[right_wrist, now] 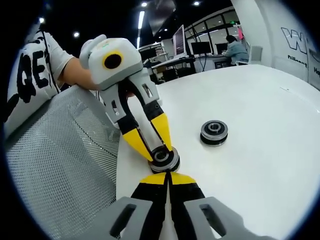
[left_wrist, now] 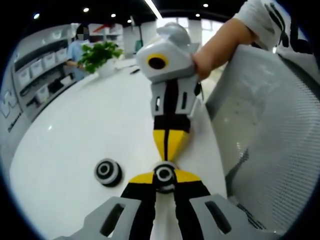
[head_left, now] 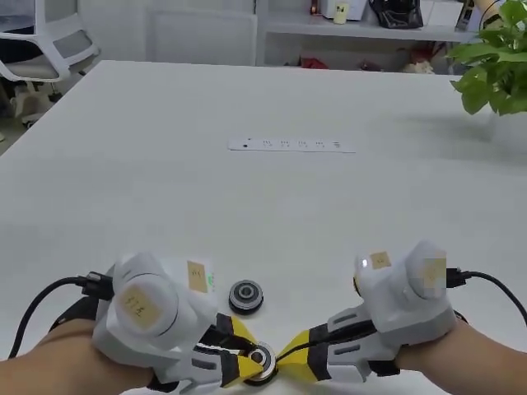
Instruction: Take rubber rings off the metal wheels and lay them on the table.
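Yellow-tipped, my left claw (head_left: 256, 356) pinches a wheel (head_left: 260, 360) at the head view's lower centre. My right claw (head_left: 281, 355), pressed together, touches its rim. A second wheel (head_left: 245, 295) sits just above.

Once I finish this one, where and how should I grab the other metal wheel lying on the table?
Grip the loose wheel across its outer rim, coming straight down from above. It lies flat on the table, hub facing up, so opposite sides of its round edge are free; a sideways approach would probably just push it along.
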A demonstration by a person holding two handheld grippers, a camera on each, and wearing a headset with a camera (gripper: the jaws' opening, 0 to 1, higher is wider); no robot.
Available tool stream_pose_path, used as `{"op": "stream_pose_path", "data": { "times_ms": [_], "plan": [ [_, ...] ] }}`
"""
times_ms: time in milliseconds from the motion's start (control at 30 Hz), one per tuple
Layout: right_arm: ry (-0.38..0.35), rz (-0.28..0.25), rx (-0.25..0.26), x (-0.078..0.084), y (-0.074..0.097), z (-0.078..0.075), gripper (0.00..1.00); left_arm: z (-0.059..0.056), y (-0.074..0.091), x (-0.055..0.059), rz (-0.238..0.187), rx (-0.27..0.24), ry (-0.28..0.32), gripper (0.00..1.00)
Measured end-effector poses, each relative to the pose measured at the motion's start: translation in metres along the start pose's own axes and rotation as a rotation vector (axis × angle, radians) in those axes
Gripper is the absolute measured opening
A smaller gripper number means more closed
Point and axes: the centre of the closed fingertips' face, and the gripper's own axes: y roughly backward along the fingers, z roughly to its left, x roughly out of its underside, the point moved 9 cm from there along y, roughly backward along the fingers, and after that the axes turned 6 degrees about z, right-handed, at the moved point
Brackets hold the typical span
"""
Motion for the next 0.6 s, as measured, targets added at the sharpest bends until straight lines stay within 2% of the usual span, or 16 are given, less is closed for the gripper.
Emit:
{"op": "stream_pose_path", "data": {
  "times_ms": [367, 467, 600],
  "plan": [
    [-0.106, -0.045, -0.010, 0.0016, 0.0034, -0.0043, 0.00, -0.0003, 0.0003, 0.0002, 0.001, -0.002, 0.000, 0.13],
    [-0.151, -0.078, -0.020, -0.0006, 0.0045, -0.0054, 0.00, -0.0005, 0.0001, -0.0001, 0.003, -0.004, -0.003, 0.13],
    [-0.163, -0.085, -0.019, -0.0004, 0.0042, -0.0048, 0.00, -0.0007, 0.0000, -0.0004, 0.006, -0.006, -0.004, 0.13]
  ]
}}
